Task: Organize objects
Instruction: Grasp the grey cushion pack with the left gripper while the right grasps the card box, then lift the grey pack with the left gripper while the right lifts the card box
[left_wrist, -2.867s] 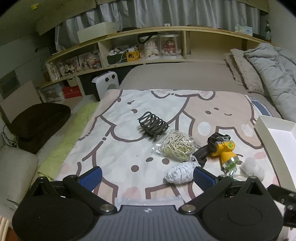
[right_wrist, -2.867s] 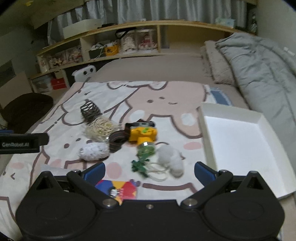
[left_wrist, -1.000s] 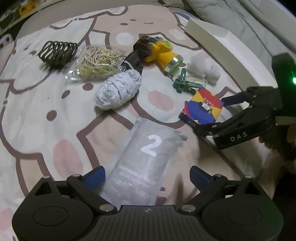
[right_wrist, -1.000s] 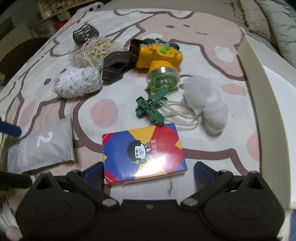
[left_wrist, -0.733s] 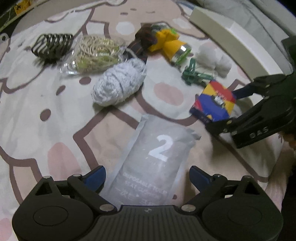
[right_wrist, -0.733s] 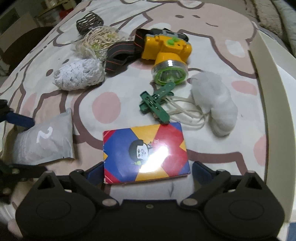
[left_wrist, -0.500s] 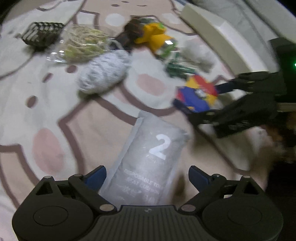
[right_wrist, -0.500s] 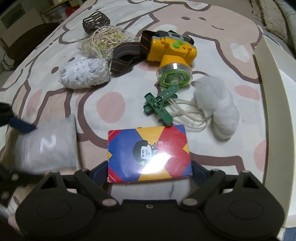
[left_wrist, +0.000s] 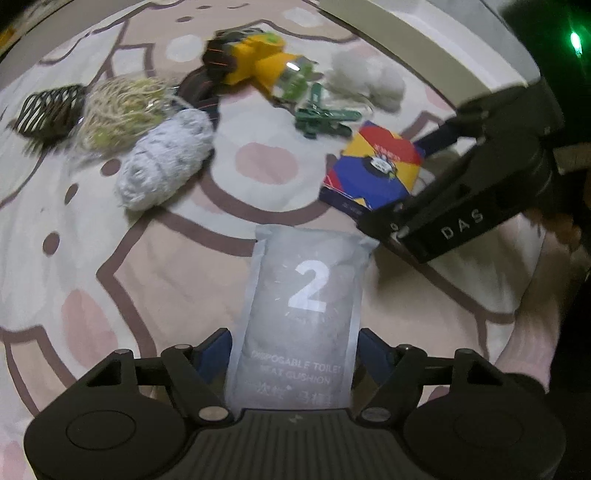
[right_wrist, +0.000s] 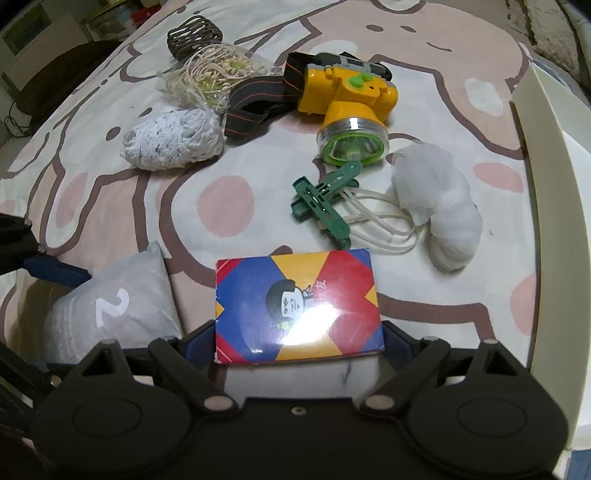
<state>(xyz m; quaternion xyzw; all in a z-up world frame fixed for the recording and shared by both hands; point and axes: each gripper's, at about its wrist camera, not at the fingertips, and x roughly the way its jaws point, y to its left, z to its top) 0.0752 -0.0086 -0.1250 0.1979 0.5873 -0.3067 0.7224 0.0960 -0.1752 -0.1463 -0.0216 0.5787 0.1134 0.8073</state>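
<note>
Since the frame a second back, both grippers have dropped onto their targets: the left gripper (left_wrist: 293, 354) now straddles the grey pouch (left_wrist: 304, 306) marked with a white 2, where its blue fingers then stood wide of it, and its jaws are closing, the pads just beside the pouch's long edges; whether they press on it yet cannot be told. From the right wrist view the right gripper (right_wrist: 299, 341) has its blue pads (right_wrist: 197, 341) against the two short sides of the colourful card box (right_wrist: 297, 304), and the box fills the gap between them; it lies flat on the cartoon blanket (right_wrist: 225, 205). The pouch lies flat too, just left of the box and clear of it.

Beyond the box come a green clothes peg (right_wrist: 323, 205) and a loop of pale cord leading to a white fluffy bundle (right_wrist: 437, 201) on the right. Further off sits the yellow headlamp (right_wrist: 349, 109) with its dark strap, lens facing the camera, and left of it a white crocheted roll (right_wrist: 173, 140). Behind that are a clear bag of beige bands (right_wrist: 210, 77) and a dark hair claw (right_wrist: 194, 37). Along the right edge runs the wall of a white tray (right_wrist: 546, 177)
</note>
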